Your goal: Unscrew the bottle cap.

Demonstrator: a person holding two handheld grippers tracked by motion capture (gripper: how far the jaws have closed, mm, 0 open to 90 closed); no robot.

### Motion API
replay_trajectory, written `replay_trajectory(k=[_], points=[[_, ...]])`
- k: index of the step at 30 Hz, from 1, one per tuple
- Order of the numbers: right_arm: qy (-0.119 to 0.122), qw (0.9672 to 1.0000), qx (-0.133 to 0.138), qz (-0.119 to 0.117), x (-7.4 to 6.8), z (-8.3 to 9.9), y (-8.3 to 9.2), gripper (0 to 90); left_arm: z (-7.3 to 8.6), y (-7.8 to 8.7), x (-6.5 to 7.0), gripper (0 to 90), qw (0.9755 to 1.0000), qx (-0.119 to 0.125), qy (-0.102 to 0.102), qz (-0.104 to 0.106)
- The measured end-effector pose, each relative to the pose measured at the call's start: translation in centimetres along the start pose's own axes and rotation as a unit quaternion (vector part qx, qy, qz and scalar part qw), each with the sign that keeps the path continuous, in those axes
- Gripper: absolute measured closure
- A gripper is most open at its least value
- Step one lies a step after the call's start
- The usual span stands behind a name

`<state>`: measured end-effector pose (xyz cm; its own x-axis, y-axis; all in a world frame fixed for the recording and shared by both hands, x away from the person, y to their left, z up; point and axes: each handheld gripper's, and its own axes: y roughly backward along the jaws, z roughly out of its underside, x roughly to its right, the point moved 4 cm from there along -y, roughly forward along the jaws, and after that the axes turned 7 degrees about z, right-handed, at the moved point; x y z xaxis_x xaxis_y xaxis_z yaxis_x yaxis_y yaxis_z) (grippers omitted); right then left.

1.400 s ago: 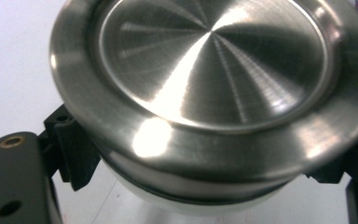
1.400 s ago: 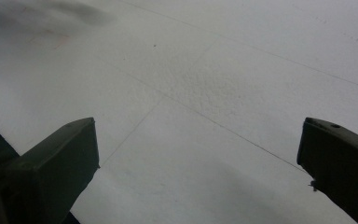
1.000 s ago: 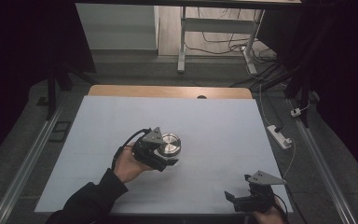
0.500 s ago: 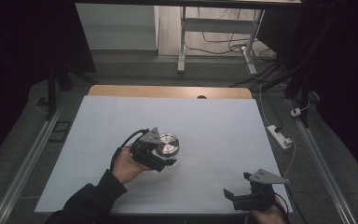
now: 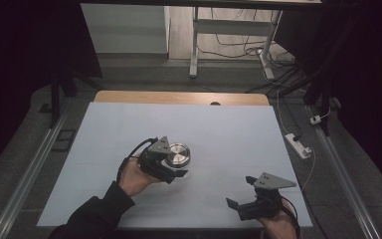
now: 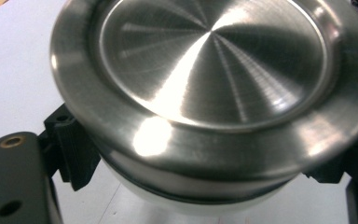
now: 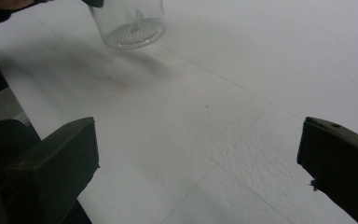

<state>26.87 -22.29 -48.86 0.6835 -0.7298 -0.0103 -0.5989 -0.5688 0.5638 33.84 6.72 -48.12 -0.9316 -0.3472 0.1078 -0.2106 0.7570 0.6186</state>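
Note:
A small clear jar with a brushed steel lid (image 5: 179,154) stands just left of the middle of the white table (image 5: 238,134). My left gripper (image 5: 177,163) comes at it from the near left and is shut on its body below the lid. In the left gripper view the lid (image 6: 214,70) looms large, with a black pad (image 6: 74,154) pressed against the jar's side. My right gripper (image 5: 240,192) hovers near the table's front right edge, open and holding nothing. In the right gripper view its jaws (image 7: 198,154) stand wide apart over bare table, and the jar's clear base (image 7: 129,21) sits far off.
A wooden strip (image 5: 179,97) runs along the table's far edge. A white power strip (image 5: 298,146) lies on the floor to the right, with cables behind it. Metal desk legs (image 5: 195,45) stand beyond the table.
My right gripper has shifted slightly up and to the left in the high view. The left gripper and the jar have stayed put.

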Motion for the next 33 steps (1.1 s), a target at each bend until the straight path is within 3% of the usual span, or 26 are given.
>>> replay_trajectory(k=[8, 17, 26, 33], points=[[0.007, 0.9995, 0.013, -0.027, -0.6, -2.1, -1.2, 0.0, 0.0, 0.0, 0.0, 14.9, 1.0000, 0.000, -0.001, 0.002], [-0.009, 0.9980, 0.014, -0.061, -1.2, -4.0, -2.4, 0.0, 0.1, -0.1, -0.1, 15.0, 0.9999, 0.005, 0.006, 0.008], [0.022, 0.9980, 0.008, -0.060, -2.0, -6.9, -4.3, 0.0, 0.2, -0.2, -0.2, 14.9, 0.9999, 0.006, 0.011, 0.012], [0.044, 0.9983, 0.010, -0.037, -2.7, -9.5, -5.8, 0.0, 0.3, -0.3, -0.2, 14.9, 0.9999, 0.005, 0.012, 0.011]])
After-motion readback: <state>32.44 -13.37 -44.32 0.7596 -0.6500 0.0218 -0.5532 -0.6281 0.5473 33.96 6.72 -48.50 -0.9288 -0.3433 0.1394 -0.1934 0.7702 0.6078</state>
